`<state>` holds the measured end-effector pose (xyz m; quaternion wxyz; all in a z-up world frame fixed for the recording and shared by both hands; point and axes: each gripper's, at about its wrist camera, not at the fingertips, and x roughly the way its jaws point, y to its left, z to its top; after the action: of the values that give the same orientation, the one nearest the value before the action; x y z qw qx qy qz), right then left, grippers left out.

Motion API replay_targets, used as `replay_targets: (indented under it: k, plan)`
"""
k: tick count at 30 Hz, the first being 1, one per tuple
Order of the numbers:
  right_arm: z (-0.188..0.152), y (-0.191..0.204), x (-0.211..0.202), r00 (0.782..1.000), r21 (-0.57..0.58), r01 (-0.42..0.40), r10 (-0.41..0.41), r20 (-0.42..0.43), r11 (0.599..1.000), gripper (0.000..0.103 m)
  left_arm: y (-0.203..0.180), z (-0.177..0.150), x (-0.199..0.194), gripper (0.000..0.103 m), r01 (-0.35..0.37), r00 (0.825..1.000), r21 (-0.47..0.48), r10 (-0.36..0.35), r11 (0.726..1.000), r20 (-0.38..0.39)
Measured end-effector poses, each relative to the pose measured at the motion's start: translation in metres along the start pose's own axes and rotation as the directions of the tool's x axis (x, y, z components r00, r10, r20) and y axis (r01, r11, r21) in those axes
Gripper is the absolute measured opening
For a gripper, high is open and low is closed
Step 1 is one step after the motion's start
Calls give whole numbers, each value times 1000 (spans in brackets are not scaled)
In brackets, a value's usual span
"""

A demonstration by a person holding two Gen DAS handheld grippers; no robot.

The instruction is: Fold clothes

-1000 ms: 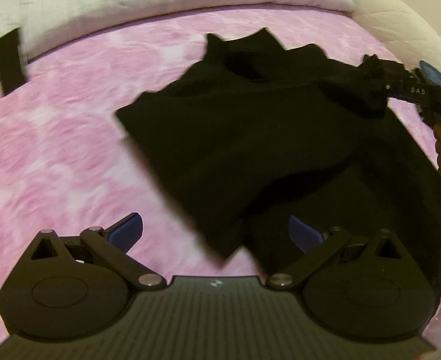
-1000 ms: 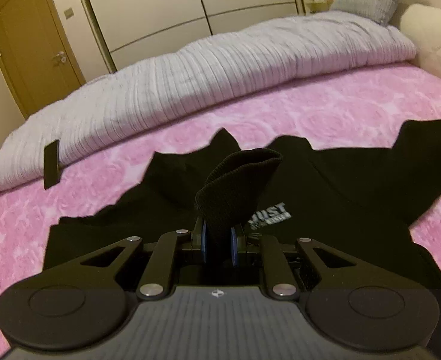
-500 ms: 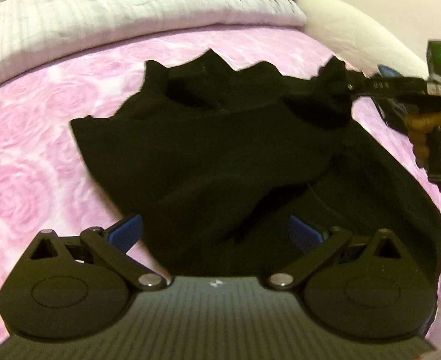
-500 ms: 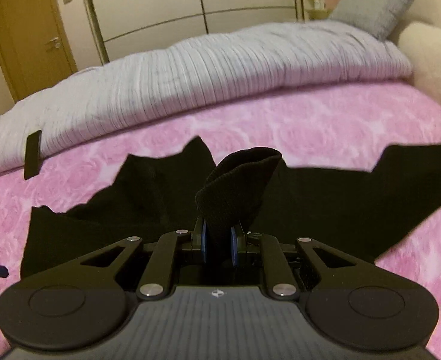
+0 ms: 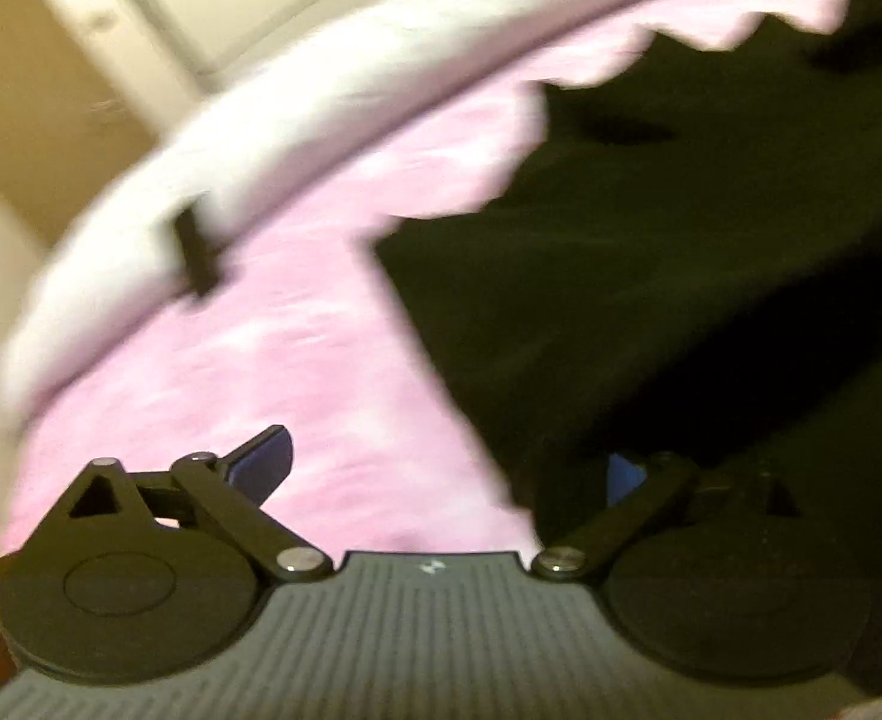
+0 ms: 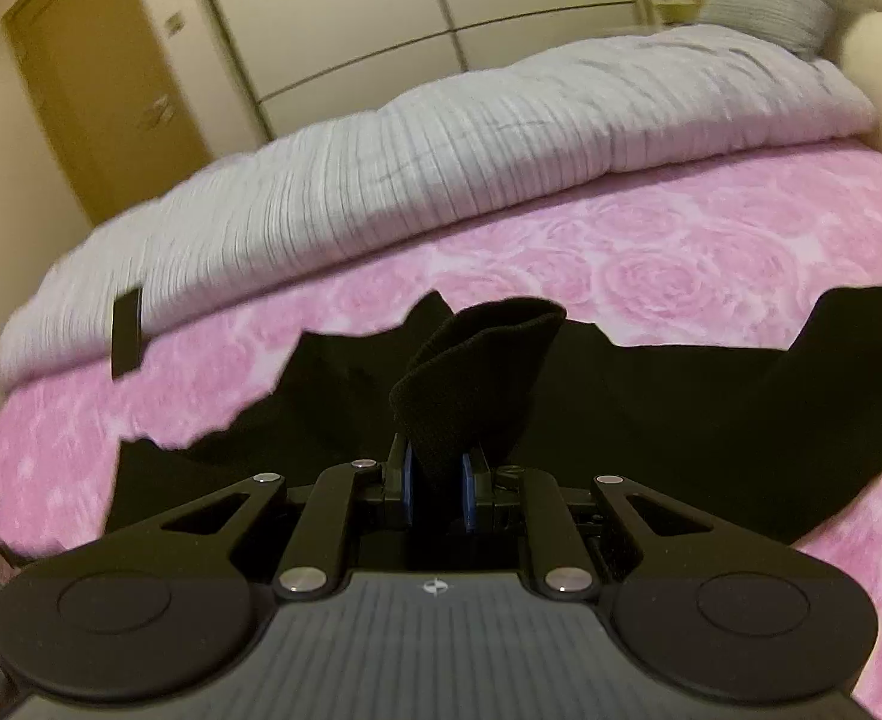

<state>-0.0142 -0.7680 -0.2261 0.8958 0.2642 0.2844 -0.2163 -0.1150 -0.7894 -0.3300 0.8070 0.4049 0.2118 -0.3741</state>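
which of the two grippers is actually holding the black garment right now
The right gripper, shut on a bunched fold of the black garment; the left gripper is open, holding nothing.

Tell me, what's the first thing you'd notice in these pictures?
The big black garment spread across the pink rose-patterned bedspread. The right gripper pinches its ribbed cuff upright, and the open left gripper hovers at the garment's left edge.

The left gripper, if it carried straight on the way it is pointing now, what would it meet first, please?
Probably the pink bedspread, right beside the edge of the black garment. The left gripper is open, its right finger already over the cloth. The frame is blurred and depth unclear, so the garment edge might come first.
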Motion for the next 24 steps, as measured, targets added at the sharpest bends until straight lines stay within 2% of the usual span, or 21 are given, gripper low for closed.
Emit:
replay_targets:
  k: [2, 3, 7, 9, 12, 15, 19, 24]
  plan:
    - [-2, -19, 8, 998, 27, -47, 48, -44, 999, 15, 20, -11, 9, 103, 38, 997, -77, -43, 996, -60]
    - [-5, -22, 13, 995, 19, -67, 68, -69, 998, 15, 21, -14, 13, 103, 50, 995, -73, -56, 996, -78]
    - [-21, -18, 38, 983, -39, -105, 97, -156, 994, 15, 7, -18, 28, 103, 60, 993, 62, -54, 996, -105]
    - [-19, -18, 44, 985, -27, -97, 92, -145, 995, 15, 4, -20, 27, 103, 64, 994, 120, -52, 991, -95]
    - [-2, -16, 33, 995, -66, -93, 90, -51, 994, 15, -6, -16, 27, 103, 72, 997, 212, -62, 975, -52]
    - [-2, -25, 33, 997, -70, -68, 66, -34, 995, 15, -15, -19, 28, 103, 74, 997, 292, -68, 954, -33]
    - [-23, -44, 53, 992, -43, -26, 21, -121, 999, 15, -14, -19, 33, 103, 103, 994, 307, -90, 946, -56]
    - [-33, -47, 58, 988, -31, -25, 20, -150, 999, 16, -8, -18, 25, 102, 136, 991, 335, -127, 932, -48]
